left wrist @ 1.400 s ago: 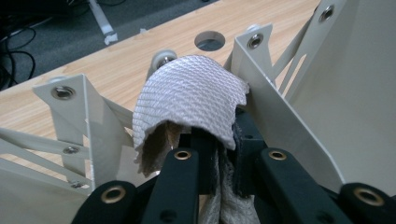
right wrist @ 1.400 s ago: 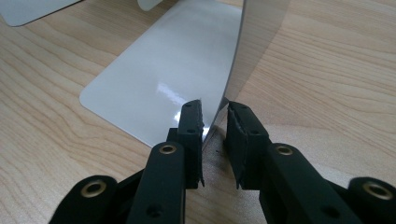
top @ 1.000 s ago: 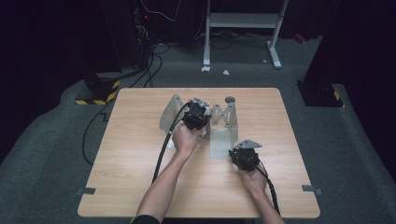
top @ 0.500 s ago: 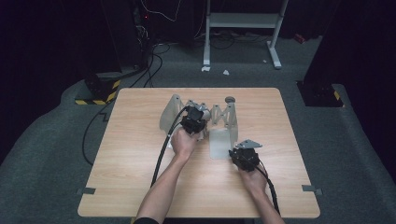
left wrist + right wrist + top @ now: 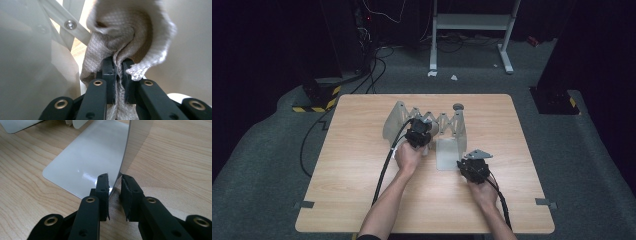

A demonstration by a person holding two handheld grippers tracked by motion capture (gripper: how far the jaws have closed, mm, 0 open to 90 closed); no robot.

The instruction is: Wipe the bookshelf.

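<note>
left tool [image 5: 117, 75]: clamped on cloth [image 5: 130, 32] for wiping rack [image 5: 447, 125]
right tool [image 5: 115, 195]: rack's end plate [image 5: 132, 145] gripped narrowly, steadying it

My left forearm reaches forward and my left gripper [image 5: 421, 131] has its jaws clamped nearly together, pads pressing from both sides. My right hand sits low and nearer me; my right gripper [image 5: 473, 167] points forward, its jaws narrowly parted, pads close in.

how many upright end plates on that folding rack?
2. The left end plate stands by the left gripper, which pinches a cloth; the right end plate is clamped by the right gripper.
</note>
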